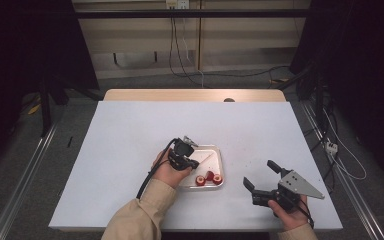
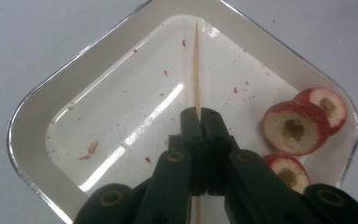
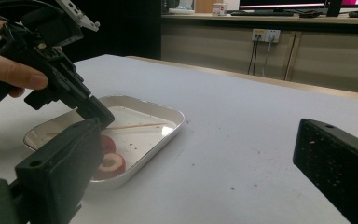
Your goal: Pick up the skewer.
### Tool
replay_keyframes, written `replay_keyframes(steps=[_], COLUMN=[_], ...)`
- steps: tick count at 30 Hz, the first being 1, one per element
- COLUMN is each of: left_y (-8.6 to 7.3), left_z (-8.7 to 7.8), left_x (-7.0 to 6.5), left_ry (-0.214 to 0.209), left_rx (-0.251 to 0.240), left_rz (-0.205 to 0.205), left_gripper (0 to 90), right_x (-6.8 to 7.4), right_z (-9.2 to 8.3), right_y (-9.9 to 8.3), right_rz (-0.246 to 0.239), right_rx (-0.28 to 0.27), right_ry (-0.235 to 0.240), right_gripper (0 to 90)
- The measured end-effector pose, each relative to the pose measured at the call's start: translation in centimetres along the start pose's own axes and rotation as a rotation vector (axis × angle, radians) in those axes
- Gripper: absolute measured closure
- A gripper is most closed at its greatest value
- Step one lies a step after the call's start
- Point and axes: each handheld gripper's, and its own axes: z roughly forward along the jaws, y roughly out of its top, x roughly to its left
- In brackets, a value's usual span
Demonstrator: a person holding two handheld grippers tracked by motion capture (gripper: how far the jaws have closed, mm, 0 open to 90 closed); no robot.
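left gripper [image 2: 199,113]: clamped on skewer [image 2: 196,70] mid-length | skewer: thin, light, snappable; hold near middle | right gripper [image 1: 262,173]: apart, at 3 o'clock of tray [image 2: 37,112] | hawthorn slices [image 2: 294,127]: soft, brittle

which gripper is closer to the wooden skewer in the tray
The left. The left gripper is shut on the wooden skewer inside the white tray. The right gripper sits open over the table, off to the tray's right, apart from it.
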Motion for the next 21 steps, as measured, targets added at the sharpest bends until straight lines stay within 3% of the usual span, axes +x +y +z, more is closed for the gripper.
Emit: replay_keyframes(steps=[4, 6, 14, 17, 21], left_y=[-0.1, -0.1, -0.5, -0.7, -0.9], left_z=[-0.6, -0.9, -2.2, -1.8, -1.4], left_x=[0.3, 0.5, 0.7, 0.6, 0.6], left_ry=[0.001, -0.018, -0.008, -0.002, -0.011], left_rx=[-0.003, -0.011, 0.004, 0.048, 0.045], left_rz=[-0.007, -0.015, -0.018, -0.008, -0.007], left_gripper=[90.0, 90.0, 90.0, 89.9, 89.5], right_x=[0.0, 0.0, 0.1, 0.1, 0.2], right_z=[0.1, 0.1, 0.2, 0.2, 0.3], right_y=[-0.1, -0.1, -0.1, -0.1, 0.0], right_rz=[-0.001, 0.000, -0.006, -0.008, 0.000], right_rx=[0.005, 0.004, 0.006, 0.006, 0.002], right_ry=[0.004, 0.006, 0.011, 0.009, 0.006], right_gripper=[0.9, 0.9, 0.9, 0.9, 0.9])
